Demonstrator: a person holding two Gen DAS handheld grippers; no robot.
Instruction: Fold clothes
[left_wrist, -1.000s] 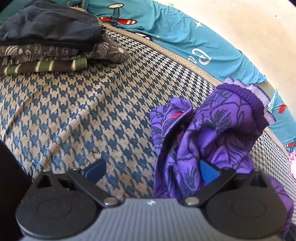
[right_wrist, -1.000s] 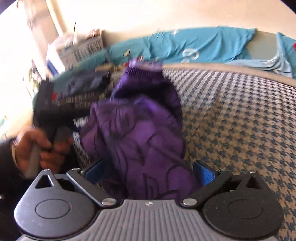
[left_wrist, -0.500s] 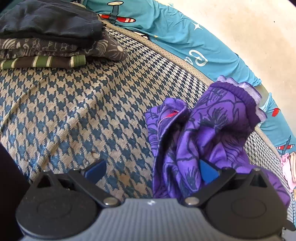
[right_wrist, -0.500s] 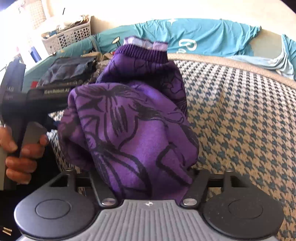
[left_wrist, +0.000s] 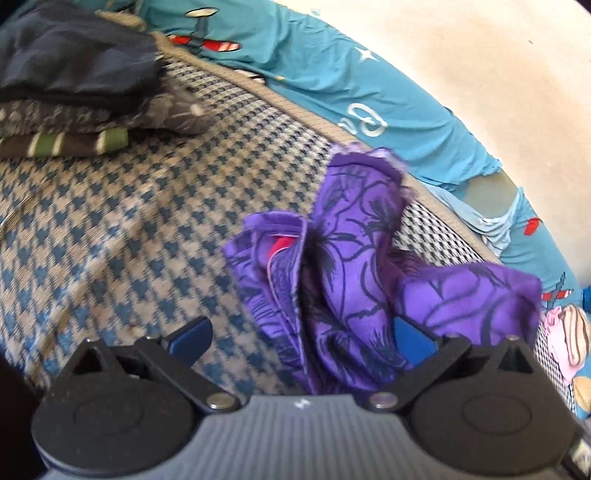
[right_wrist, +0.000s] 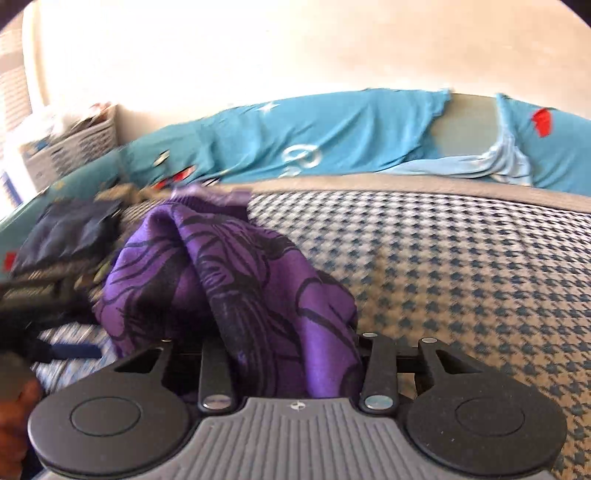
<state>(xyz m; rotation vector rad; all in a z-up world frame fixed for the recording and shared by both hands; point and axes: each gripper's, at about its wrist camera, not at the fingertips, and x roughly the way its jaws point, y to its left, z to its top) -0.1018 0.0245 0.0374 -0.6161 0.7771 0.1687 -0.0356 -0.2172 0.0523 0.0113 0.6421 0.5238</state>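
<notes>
While blurred, one purple garment (right_wrist: 229, 280), perhaps three folded clothes (left_wrist: 74, 92)

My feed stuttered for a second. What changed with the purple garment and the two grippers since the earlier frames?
The right gripper went from wide open to closing its jaws around the purple garment, with the cloth bunched between them. The garment's shape shifted, a flap now spreading rightwards in the left wrist view. The left gripper stayed open, the cloth against one finger only. The folded stack stayed put on the houndstooth cover.
</notes>
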